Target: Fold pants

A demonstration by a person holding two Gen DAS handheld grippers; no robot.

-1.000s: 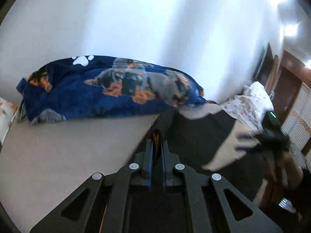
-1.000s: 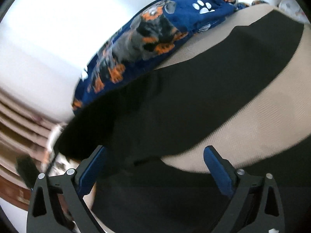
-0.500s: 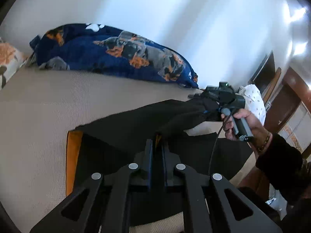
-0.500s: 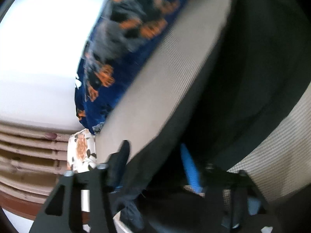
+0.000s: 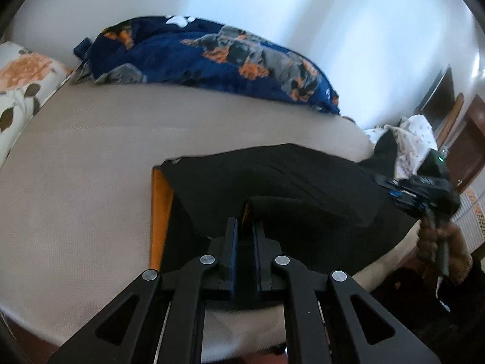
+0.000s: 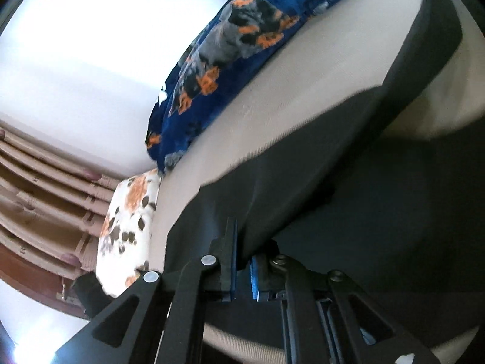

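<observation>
The beige bed (image 5: 91, 157) fills the room's middle, a blue dog-print blanket (image 5: 212, 57) bunched along the wall and a floral pillow (image 5: 21, 79) at one end. Black pants (image 5: 288, 182) with an orange stripe lie spread across the near side. 2 grippers pinch them: the left gripper (image 5: 245, 227) is clamped on a raised fold, and the right gripper (image 6: 242, 257) has just closed on the cloth's edge.

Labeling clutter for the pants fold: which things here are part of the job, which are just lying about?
Part of the job:
- black pants
- left gripper, shut on the pants
- right gripper, its fingers just closed on the pants
- bed they lie on

Lying about:
- blue dog-print blanket
- floral pillow
- curtain
</observation>
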